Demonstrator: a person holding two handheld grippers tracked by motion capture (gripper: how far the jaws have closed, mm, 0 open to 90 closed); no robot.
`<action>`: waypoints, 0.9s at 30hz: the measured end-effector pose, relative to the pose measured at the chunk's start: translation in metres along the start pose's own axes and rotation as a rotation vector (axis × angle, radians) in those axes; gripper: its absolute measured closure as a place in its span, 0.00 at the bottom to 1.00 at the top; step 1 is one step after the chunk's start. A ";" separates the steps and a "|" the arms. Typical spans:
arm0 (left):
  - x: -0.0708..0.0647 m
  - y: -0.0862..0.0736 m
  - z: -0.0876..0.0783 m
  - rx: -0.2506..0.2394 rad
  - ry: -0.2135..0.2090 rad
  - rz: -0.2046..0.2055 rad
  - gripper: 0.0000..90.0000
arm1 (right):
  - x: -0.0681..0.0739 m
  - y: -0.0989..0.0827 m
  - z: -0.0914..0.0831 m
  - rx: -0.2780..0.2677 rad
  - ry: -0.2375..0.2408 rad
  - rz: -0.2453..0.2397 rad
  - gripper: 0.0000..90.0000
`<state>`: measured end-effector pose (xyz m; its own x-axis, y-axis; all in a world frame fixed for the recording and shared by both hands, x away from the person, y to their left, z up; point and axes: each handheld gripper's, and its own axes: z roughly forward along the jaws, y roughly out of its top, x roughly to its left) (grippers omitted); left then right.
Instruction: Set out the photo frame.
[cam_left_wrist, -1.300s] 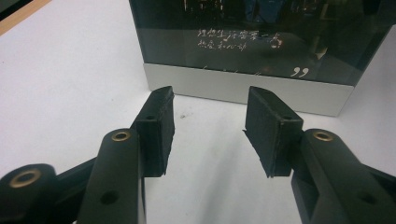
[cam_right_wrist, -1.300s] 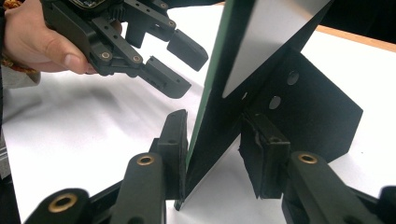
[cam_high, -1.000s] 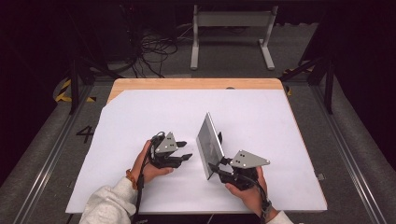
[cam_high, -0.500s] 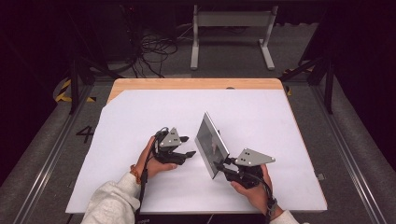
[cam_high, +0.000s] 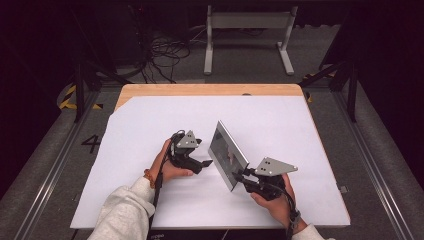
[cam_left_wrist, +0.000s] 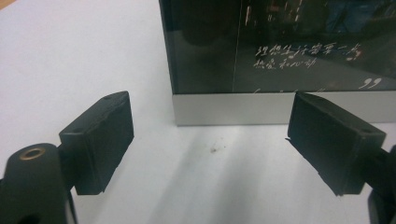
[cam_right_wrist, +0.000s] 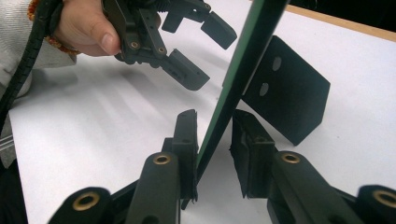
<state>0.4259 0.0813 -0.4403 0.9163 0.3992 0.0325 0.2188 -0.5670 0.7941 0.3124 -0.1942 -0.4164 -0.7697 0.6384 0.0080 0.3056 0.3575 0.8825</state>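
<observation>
A glass-fronted picture frame (cam_high: 227, 150) with a silver border stands tilted on the white table sheet (cam_high: 280, 120), propped by a black back stand (cam_right_wrist: 289, 88). My right gripper (cam_high: 240, 175) is shut on its near lower edge; in the right gripper view the thin frame edge (cam_right_wrist: 252, 42) runs between the pads, and the jaws have just been closing on it. My left gripper (cam_high: 207, 162) sits left of the frame, facing its front. Its jaws have just been opening and stand wide with nothing between them (cam_left_wrist: 210, 140). The frame's bottom corner (cam_left_wrist: 280, 46) lies just beyond them.
The white sheet covers a wooden table top (cam_high: 200, 90). Beyond the far edge stand a grey metal support (cam_high: 247, 20) and loose cables (cam_high: 165, 50) on the floor. Rails run along both sides of the table.
The left gripper has moved right, closer to the frame, and its jaws have spread wide. The frame has turned a little, showing more of its face. The right hand has stayed put.
</observation>
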 end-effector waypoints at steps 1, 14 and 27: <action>0.001 0.001 0.001 0.000 0.001 0.000 0.16 | 0.000 0.000 -0.001 0.001 -0.002 0.002 0.81; 0.005 0.011 0.025 0.007 -0.073 -0.006 0.15 | -0.004 -0.002 -0.004 0.003 0.002 0.011 0.83; 0.002 0.014 0.030 0.013 -0.142 0.050 0.19 | -0.007 -0.001 -0.006 0.012 0.008 -0.004 0.83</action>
<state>0.4408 0.0521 -0.4474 0.9642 0.2648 -0.0145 0.1748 -0.5935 0.7856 0.3144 -0.2034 -0.4148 -0.7751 0.6318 0.0086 0.3098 0.3682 0.8766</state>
